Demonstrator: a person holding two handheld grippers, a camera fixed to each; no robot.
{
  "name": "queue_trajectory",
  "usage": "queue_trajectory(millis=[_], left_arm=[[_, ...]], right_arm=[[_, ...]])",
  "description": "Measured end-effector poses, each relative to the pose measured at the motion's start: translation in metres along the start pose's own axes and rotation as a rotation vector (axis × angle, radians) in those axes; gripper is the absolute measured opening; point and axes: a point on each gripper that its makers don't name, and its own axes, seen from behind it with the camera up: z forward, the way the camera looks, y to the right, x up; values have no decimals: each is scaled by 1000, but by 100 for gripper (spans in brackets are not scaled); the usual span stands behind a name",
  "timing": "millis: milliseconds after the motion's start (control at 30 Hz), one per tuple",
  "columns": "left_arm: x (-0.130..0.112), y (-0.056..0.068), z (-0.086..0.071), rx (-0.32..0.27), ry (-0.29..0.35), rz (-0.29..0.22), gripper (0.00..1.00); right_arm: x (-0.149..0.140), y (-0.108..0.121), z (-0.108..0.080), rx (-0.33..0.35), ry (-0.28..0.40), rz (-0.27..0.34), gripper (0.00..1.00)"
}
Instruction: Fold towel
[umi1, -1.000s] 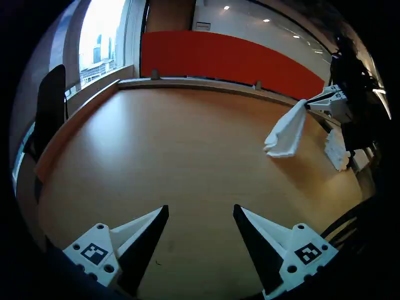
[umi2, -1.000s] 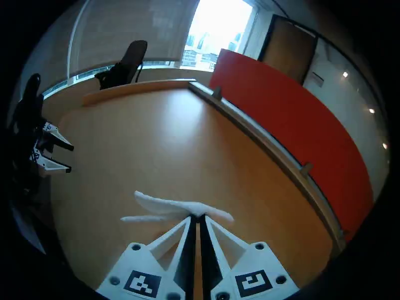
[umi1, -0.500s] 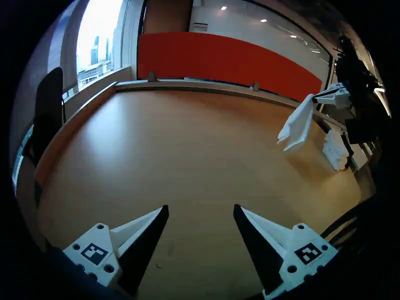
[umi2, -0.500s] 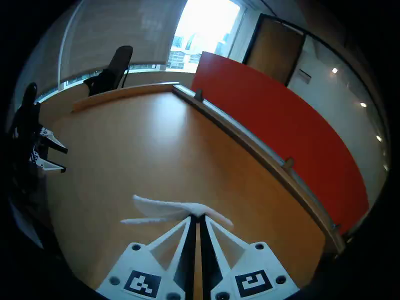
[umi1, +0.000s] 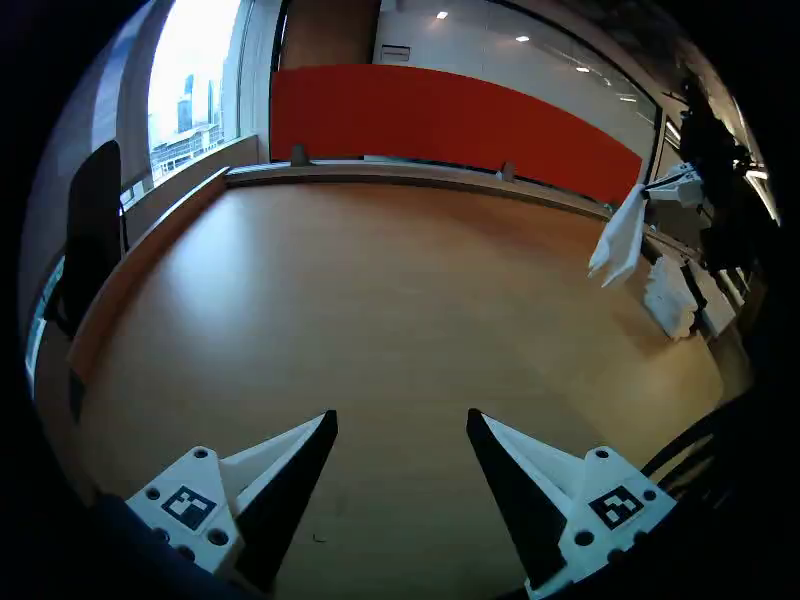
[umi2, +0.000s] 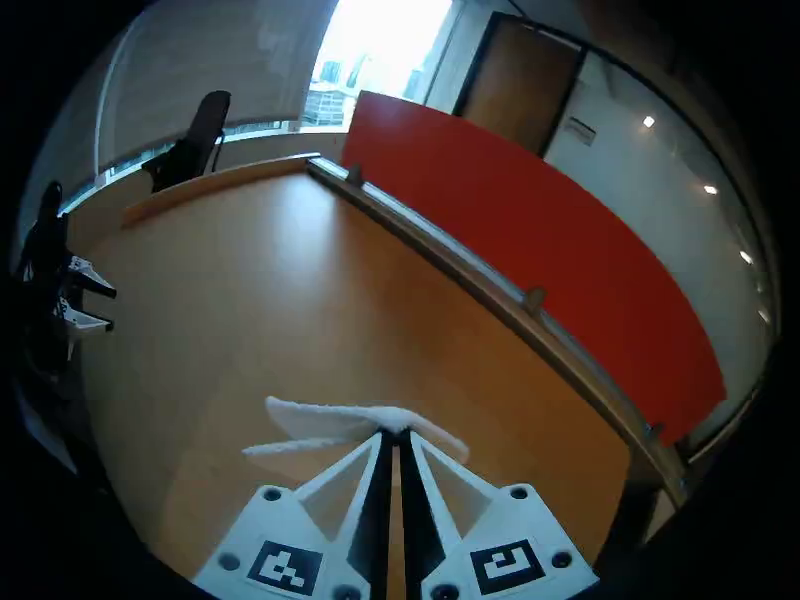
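A white towel (umi1: 620, 245) hangs from my right gripper (umi1: 652, 186) at the far right of the left gripper view, lifted off the wooden table (umi1: 380, 300). In the right gripper view the same towel (umi2: 355, 420) spreads just past the fingertips of my right gripper (umi2: 395, 437), which is shut on its edge. My left gripper (umi1: 400, 420) is open low over the table's near side, with nothing between its fingers. It also appears far off at the left of the right gripper view, as the left gripper (umi2: 95, 305), held by a dark-sleeved arm.
A second white cloth (umi1: 672, 305) lies at the table's right edge. A red divider panel (umi1: 450, 125) runs along the far side of the table. A black chair (umi1: 90, 240) stands past the left edge by the window.
My right gripper has carried the towel up and away to the right, off the table. The left gripper has stayed put and open.
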Motion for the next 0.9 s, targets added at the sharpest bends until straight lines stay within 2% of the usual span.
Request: queue_trajectory(millis=[600, 900], left_arm=[[4, 1, 5, 12, -8, 7, 96], [6, 6, 8, 12, -17, 17, 96]], right_arm=[[-43, 89, -31, -78, -69, 56, 5], [-65, 135, -47, -127, -124, 60, 5]])
